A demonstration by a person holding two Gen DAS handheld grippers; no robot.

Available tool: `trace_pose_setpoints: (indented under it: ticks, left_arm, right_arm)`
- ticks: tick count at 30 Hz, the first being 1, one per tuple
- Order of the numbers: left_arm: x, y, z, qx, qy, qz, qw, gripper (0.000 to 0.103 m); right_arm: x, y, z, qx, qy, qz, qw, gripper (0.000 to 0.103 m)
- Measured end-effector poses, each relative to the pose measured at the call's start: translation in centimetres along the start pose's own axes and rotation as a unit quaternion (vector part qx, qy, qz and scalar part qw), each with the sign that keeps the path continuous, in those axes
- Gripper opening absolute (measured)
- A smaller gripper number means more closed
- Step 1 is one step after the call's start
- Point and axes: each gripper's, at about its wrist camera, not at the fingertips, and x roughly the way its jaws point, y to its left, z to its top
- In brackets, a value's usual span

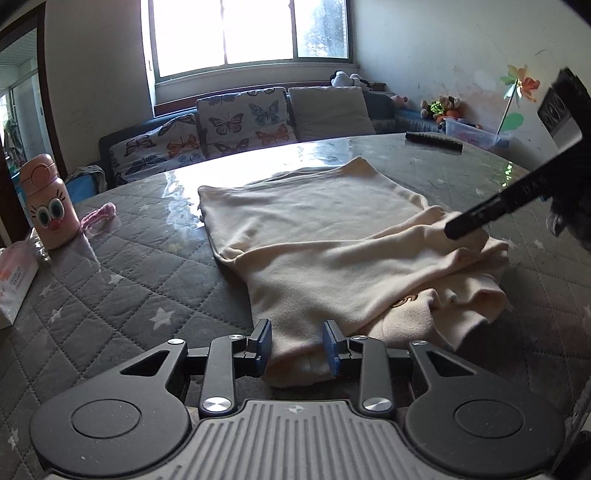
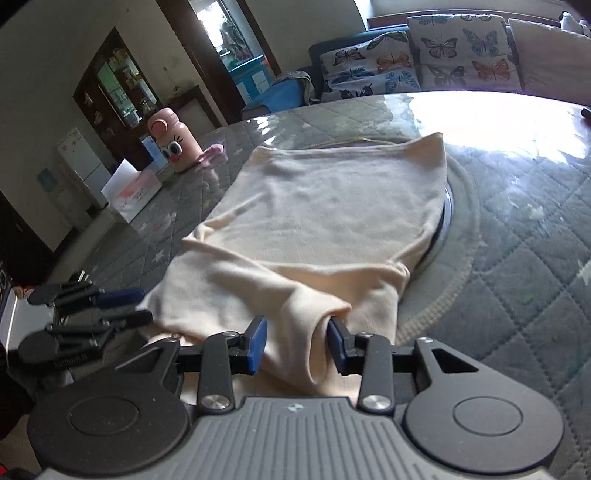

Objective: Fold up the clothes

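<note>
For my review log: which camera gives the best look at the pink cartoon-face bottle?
The left wrist view: the pink bottle stands large at the left on the quilted table, face and lid clear. The right wrist view shows the same bottle whole but smaller and farther off, beyond the cream garment.

Two wrist cameras, low over one table [image 1: 110, 295]

Each looks forward along its own fingers, close above the cream garment [image 1: 314, 229]. The left view faces the window [image 1: 251, 33]; the right faces a doorway. Both share the garment, the pink bottle [image 2: 173, 144] and the sofa [image 2: 424, 62].
</note>
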Motion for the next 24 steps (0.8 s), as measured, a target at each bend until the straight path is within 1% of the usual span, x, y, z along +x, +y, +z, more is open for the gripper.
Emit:
trace_pose_setpoints:
  ticks: [1, 3, 5, 8, 9, 10, 11, 13, 14, 17, 20, 24]
  left_arm:
    - [0.1, 0.0, 0.0, 0.002, 0.002, 0.0, 1.0, 0.033]
    - [0.3, -0.1, -0.1, 0.005, 0.005, 0.0, 1.0, 0.032]
    - [0.4, 0.0, -0.2, 0.006, 0.007, -0.001, 1.0, 0.032]
    - [0.5, 0.0, -0.4, 0.007, 0.011, -0.004, 0.9999, 0.032]
    - [0.5, 0.1, -0.4, 0.008, 0.012, -0.004, 0.9999, 0.032]
    - [0.6, 0.1, -0.4, 0.008, 0.012, -0.004, 0.9999, 0.032]
    - [0.5, 0.1, -0.4, 0.009, 0.013, -0.004, 0.9999, 0.032]
    - [0.3, 0.3, -0.2, 0.007, 0.012, -0.004, 0.9999, 0.032]
    - [0.1, 0.5, 0.0, 0.006, 0.01, -0.003, 0.9999, 0.032]
    - [-0.6, 1.2, 1.0, 0.0, -0.001, 0.002, 1.0, 0.032]
    - [-0.7, 1.7, 2.6, -0.006, -0.017, 0.005, 0.9998, 0.032]
    - [0.7, 1.3, 4.4, -0.002, -0.027, 0.002, 0.9996, 0.032]
  right_arm:
    - [0.0, 0.3, 0.2, -0.008, -0.006, -0.008, 1.0, 0.013]
    - [-0.5, 1.0, 0.5, -0.029, -0.027, -0.025, 0.999, 0.009]
    - [-1.5, 2.0, 0.7, -0.059, -0.057, -0.04, 0.996, 0.008]
    - [-2.6, 3.0, 0.6, -0.093, -0.091, -0.063, 0.989, 0.008]
    - [-2.6, 3.0, 0.5, -0.1, -0.09, -0.07, 0.988, 0.009]
    - [-2.3, 2.8, 0.5, -0.1, -0.08, -0.073, 0.989, 0.01]
    - [-1.8, 2.3, 0.3, -0.095, -0.069, -0.086, 0.989, 0.013]
    - [-0.8, 1.0, -0.1, -0.082, -0.047, -0.12, 0.988, 0.013]
    - [-0.7, 0.7, -0.2, -0.08, -0.045, -0.125, 0.988, 0.014]
    - [-1.3, 0.4, -0.1, -0.077, -0.053, -0.122, 0.988, 0.014]
    - [-1.3, 1.2, 0.4, -0.098, -0.063, -0.106, 0.988, 0.014]
    - [0.7, 2.7, 1.2, -0.125, -0.06, -0.078, 0.987, 0.014]
